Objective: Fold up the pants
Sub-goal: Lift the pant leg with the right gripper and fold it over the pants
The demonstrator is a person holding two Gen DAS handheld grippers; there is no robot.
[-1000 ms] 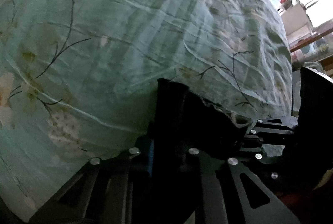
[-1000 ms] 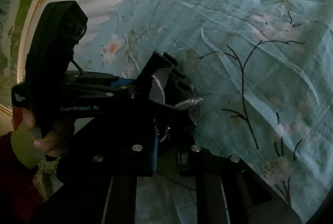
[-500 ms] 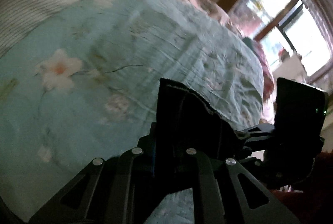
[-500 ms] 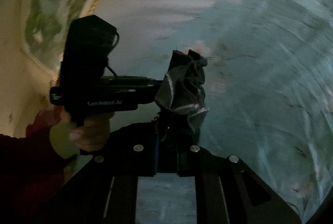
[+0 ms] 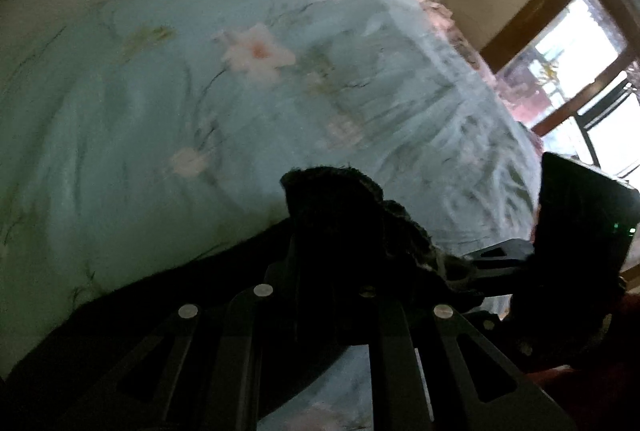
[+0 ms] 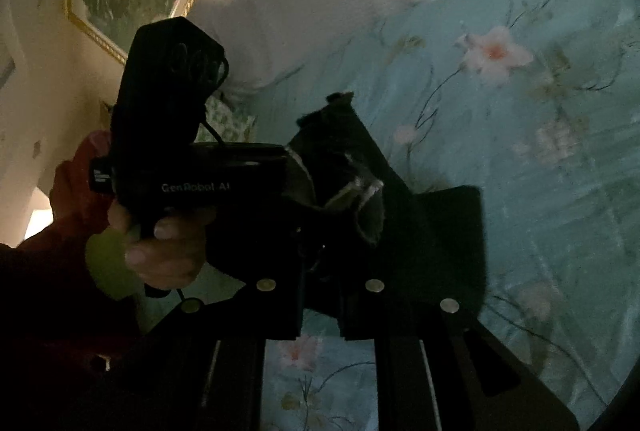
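Dark, rough-woven pants (image 5: 332, 199) hang bunched above the pale teal floral bedsheet (image 5: 160, 119), pinched at the edge by both tools. Left gripper (image 5: 320, 231) has its jaws nearly closed on the cloth; right gripper (image 6: 340, 167) likewise clamps a crumpled fold, with more fabric drooping toward the bed. A hand (image 6: 164, 247) grips the left tool's handle in the right wrist view.

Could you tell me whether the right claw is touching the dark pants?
Touching. In the right wrist view, the right claw is shut on a bunched edge of the pants, which hang from it.
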